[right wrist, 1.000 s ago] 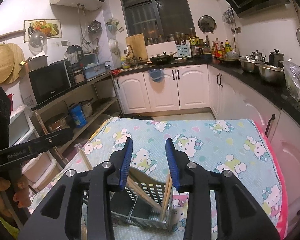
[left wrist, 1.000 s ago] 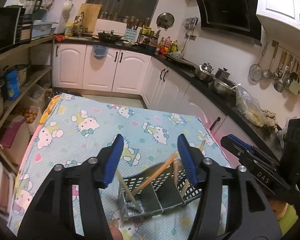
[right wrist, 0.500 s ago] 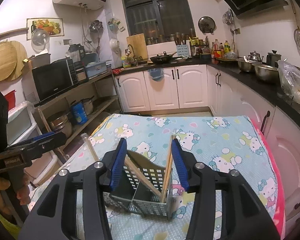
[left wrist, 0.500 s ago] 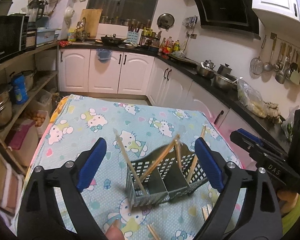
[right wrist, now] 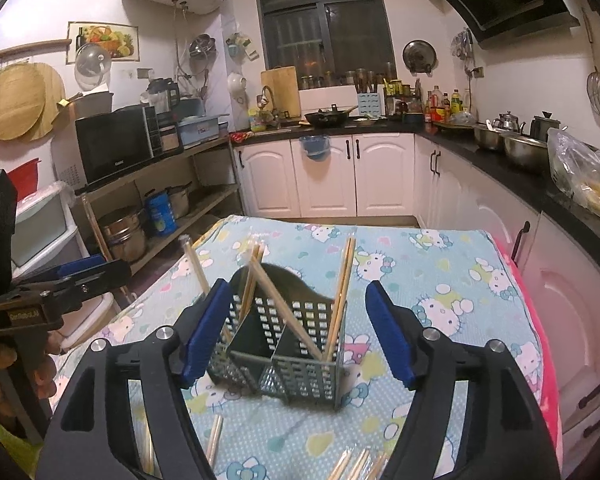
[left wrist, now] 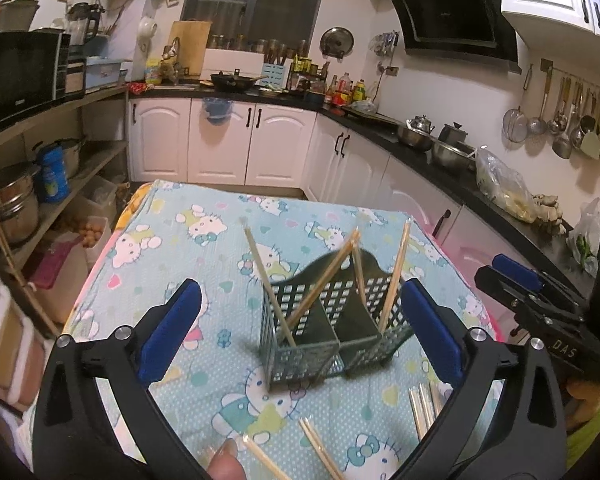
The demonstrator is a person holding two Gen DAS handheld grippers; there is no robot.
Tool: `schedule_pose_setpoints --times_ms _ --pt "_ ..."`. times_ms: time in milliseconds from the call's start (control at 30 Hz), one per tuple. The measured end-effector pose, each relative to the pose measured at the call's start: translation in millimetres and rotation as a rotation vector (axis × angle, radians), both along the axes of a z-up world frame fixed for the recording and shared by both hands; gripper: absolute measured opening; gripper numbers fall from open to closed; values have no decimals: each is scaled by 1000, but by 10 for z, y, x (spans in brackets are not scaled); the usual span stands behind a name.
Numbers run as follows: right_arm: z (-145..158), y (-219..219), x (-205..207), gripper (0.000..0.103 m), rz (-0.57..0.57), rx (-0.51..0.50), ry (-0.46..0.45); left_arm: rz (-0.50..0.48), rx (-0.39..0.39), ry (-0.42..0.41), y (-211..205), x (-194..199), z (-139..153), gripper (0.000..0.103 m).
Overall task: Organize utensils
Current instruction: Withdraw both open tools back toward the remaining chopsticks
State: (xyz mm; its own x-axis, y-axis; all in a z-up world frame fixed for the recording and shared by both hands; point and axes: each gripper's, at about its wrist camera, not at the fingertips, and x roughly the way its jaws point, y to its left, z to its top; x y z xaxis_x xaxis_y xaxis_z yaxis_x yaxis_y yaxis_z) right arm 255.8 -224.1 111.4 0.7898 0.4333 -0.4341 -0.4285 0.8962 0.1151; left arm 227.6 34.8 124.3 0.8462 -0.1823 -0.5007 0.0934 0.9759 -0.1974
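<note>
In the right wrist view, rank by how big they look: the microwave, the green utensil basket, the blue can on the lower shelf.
1-2. Green utensil basket and microwave look about alike; the basket is much nearer the camera, so I won't rank them.
3. Blue can, clearly smallest.

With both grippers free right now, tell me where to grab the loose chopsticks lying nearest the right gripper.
Take the loose chopsticks at mid-shaft, coming from above with the right gripper, fingers across their length. They lie flat on the tablecloth, bunched side by side, so a crosswise pinch likely gathers them.
</note>
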Motion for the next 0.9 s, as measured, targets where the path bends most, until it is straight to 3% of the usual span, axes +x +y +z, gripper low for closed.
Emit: schedule_pose_setpoints --times_ms 233,900 --pt "-98 -21 -162 69 4 -20 15 0 -5 30 -12 -152 -154 92" --pt "-746 -116 -548 68 33 -80 149 -13 -48 145 -83 -441 -668 92"
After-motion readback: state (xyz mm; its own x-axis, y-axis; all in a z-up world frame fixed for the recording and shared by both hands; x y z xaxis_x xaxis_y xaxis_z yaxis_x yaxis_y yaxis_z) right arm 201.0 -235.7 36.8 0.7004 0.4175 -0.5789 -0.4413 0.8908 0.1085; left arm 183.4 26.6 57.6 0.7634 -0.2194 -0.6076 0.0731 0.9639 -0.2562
